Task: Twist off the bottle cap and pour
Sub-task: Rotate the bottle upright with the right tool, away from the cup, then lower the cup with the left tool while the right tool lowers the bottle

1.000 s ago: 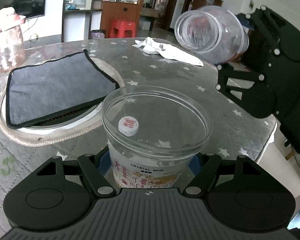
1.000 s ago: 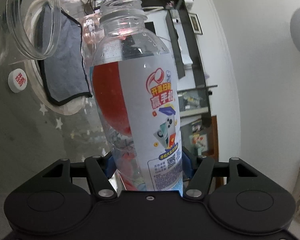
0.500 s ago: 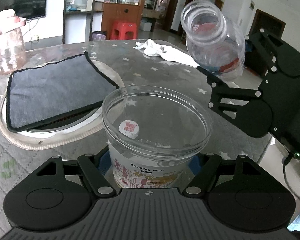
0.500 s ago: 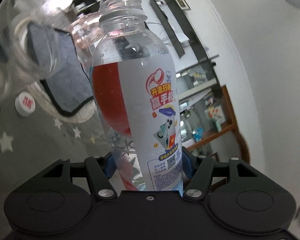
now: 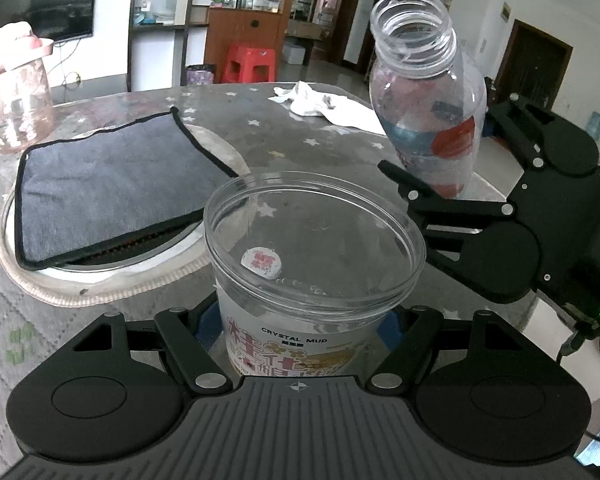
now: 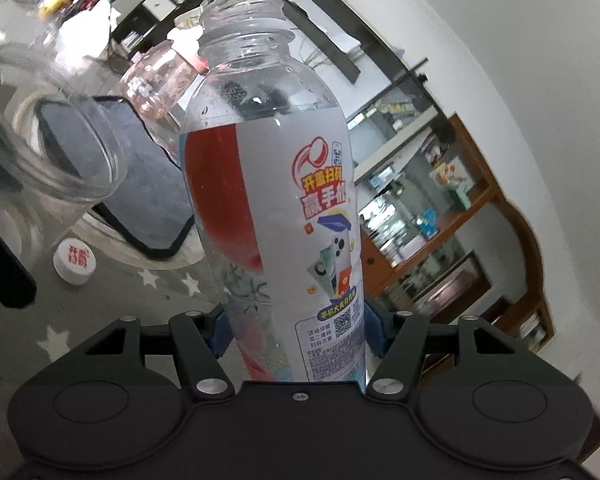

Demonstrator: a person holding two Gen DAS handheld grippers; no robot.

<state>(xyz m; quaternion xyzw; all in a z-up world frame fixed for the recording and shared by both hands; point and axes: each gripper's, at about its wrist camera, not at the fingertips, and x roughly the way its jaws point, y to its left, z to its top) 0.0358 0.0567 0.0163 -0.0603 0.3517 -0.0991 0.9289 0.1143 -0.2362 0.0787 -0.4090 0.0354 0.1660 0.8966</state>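
Observation:
My left gripper [image 5: 296,320] is shut on a clear wide-mouth jar [image 5: 312,264] labelled CRYSTAL MUD, which holds a little clear liquid. My right gripper [image 6: 296,332] is shut on an uncapped clear bottle [image 6: 272,184] with a red and white label. In the left wrist view the bottle [image 5: 424,108] is nearly upright, to the right of and behind the jar, leaning slightly left. The white bottle cap [image 6: 75,261] lies on the table beside the jar; through the jar it shows in the left wrist view [image 5: 261,259]. The jar also shows in the right wrist view [image 6: 40,152].
A grey cloth [image 5: 112,184] lies on a round mat at the left. A pink glass jug [image 5: 18,108] stands at the far left. A white rag [image 5: 324,106] lies at the far side of the star-patterned table [image 5: 260,136], whose right edge is near.
My right gripper has tipped the bottle back from lying mouth-down toward the jar to nearly upright, and has moved it lower and nearer the jar. The jar and left gripper stayed put.

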